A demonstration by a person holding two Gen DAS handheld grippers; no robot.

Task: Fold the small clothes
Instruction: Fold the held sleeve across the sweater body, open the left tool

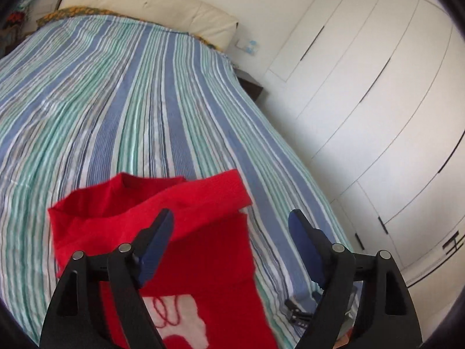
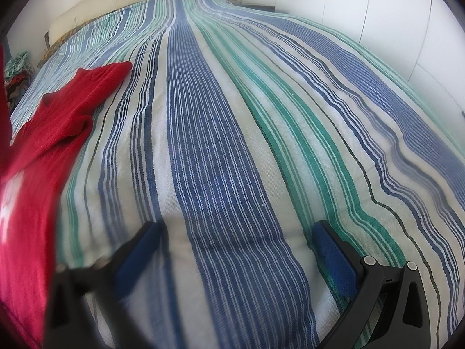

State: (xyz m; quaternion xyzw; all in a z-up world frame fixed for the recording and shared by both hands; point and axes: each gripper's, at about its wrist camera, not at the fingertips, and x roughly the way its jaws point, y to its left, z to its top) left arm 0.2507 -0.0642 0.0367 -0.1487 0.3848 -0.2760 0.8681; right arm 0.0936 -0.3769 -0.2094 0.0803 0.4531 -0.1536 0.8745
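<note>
1. The red garment (image 1: 186, 232) lies on the striped bedspread (image 1: 145, 101) of the bed, one sleeve already turned across its body.
2. The left hand-held gripper (image 1: 231, 221) hovers above it, jaws spread and empty.
3. The right hand-held gripper (image 2: 237, 232) sits low over bare bedspread beside the garment, also spread and empty.
4. The fabric looks soft, light and limp; it will probably sag and slide.
5. Pinching a hem corner or sleeve edge seems best, through both layers.

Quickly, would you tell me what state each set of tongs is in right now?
Left tongs: open, holding nothing, above the red garment.
Right tongs: open, empty.
</note>
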